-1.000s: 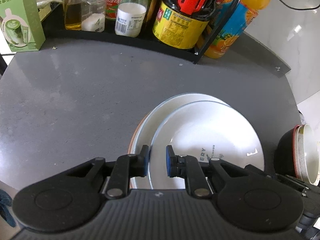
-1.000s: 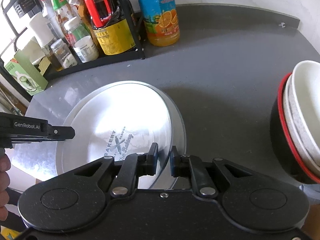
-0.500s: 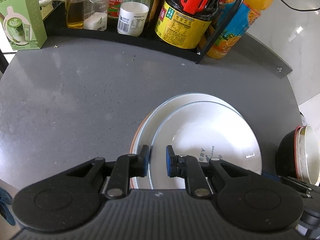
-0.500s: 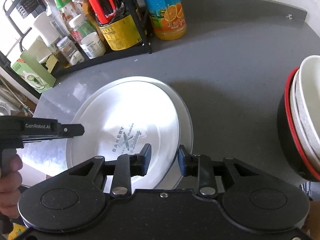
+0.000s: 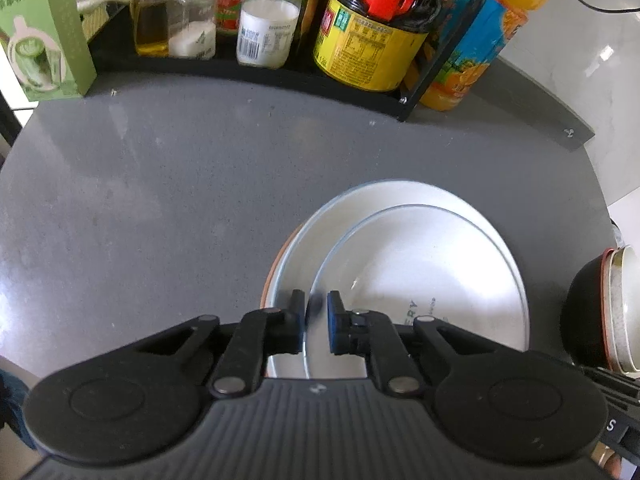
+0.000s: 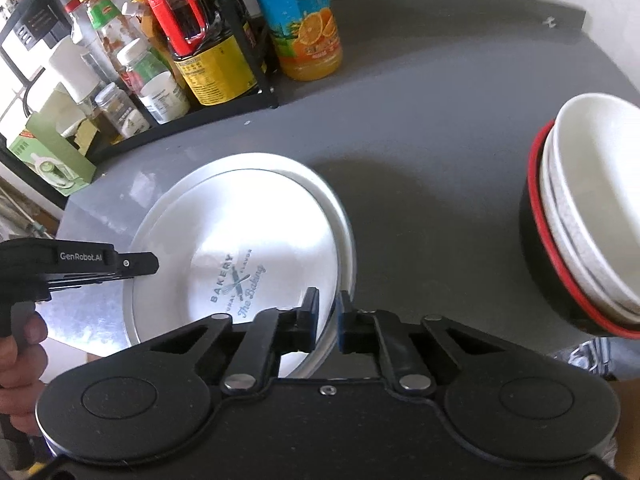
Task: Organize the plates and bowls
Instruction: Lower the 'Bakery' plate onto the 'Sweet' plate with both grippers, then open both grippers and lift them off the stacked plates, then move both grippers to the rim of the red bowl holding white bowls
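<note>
Both my left gripper (image 5: pixel 313 322) and right gripper (image 6: pixel 329 319) pinch the top plate (image 6: pixel 256 256) at lower centre; stiff, slippery, breakable, so rim-holds suit.

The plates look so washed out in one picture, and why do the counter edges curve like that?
Right wrist view: strong glare on the white printed plate bleaches its far rim, and the stacked bowls cast a dark shadow on the grey countertop. Left wrist view: softer light, slight blur. Both views: fisheye lenses bend straight edges.
</note>
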